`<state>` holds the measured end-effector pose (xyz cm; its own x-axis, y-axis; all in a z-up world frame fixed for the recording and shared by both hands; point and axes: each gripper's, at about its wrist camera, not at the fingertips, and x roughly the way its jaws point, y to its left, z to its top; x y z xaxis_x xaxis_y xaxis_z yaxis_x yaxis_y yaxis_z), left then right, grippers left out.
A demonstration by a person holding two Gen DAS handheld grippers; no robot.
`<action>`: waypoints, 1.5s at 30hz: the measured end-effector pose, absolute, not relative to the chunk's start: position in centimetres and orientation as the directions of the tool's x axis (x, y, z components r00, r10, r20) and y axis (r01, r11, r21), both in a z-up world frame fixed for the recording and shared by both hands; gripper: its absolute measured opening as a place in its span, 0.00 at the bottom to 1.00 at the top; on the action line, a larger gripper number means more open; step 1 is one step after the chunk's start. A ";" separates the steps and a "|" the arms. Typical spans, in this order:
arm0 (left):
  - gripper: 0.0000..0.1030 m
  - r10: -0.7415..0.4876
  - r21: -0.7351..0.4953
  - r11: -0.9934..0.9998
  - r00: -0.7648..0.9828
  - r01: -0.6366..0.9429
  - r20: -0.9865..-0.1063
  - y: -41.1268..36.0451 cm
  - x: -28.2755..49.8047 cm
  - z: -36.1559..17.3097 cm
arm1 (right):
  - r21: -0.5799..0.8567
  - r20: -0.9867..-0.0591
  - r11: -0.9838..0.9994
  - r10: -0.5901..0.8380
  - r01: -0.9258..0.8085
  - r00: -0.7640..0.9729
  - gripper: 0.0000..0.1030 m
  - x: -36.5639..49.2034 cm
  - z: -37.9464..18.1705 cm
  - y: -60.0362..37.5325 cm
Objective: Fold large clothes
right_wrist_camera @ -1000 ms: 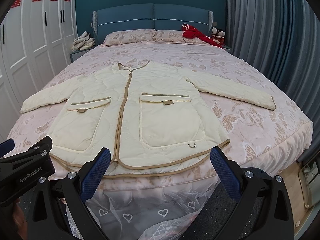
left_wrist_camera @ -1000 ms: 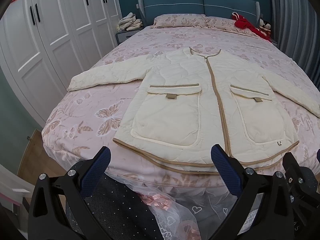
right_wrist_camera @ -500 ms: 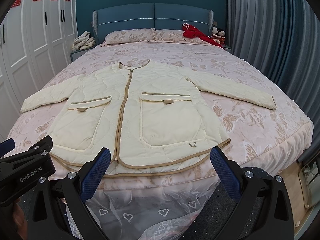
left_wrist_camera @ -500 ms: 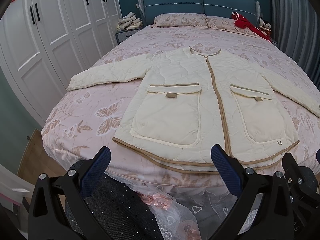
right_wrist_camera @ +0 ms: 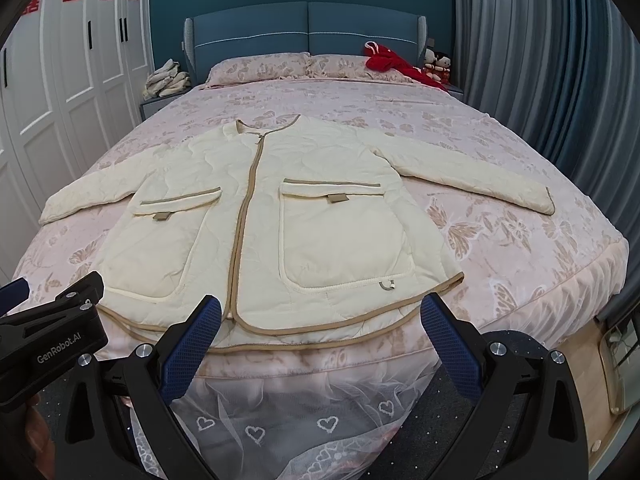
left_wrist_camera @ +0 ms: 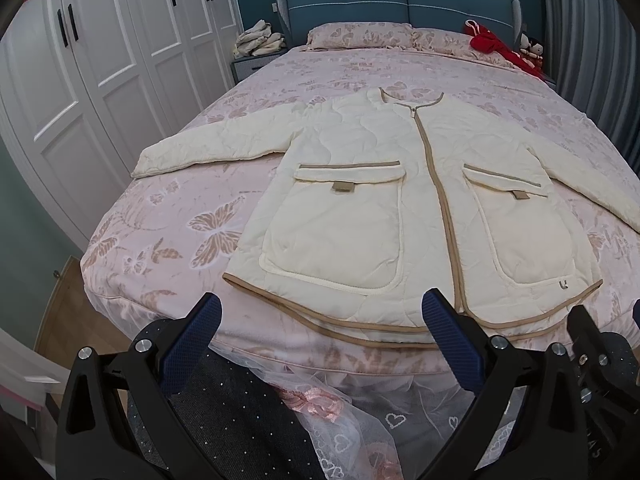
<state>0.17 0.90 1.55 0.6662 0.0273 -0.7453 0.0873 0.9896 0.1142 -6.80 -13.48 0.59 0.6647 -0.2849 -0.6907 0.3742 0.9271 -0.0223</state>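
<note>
Two grippers hang at the foot of the bed, both with the fingers spread wide and nothing held between them. The left gripper has its blue pads just short of the jacket's hem; its right pad lies over the lower end of the zip line in the picture, but I cannot tell if it touches. The right gripper stands the same way, and the left one shows beside its left finger. Under the fingers of both there is a white lace skirt with small hearts.

Just beyond the fingertips the jacket lies flat on the bed, front side up and zipped, the hem near the bed's edge. It is cream with tan trim and has two big pockets. Each sleeve is stretched out to its side. Farther on are two pillows, a red cloth and the blue headboard. White wardrobes stand left of the fingers, a grey curtain right.
</note>
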 end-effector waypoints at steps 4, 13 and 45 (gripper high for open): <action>0.95 0.033 0.117 0.989 0.658 0.085 -0.753 0.6 1.3 1.1 | -0.012 -0.699 0.921 -0.287 0.389 0.655 0.95 -6.1 0.2 -14.5; 0.95 0.049 0.097 0.995 0.655 0.038 -0.754 0.5 4.7 0.7 | 0.035 -0.709 0.884 -0.307 0.466 0.635 0.95 -3.5 -0.4 -20.3; 0.95 0.085 0.125 0.992 0.563 0.034 -0.822 -4.0 14.9 -3.9 | 0.272 -0.808 0.295 -0.447 0.916 0.384 0.71 1.1 -10.1 -68.0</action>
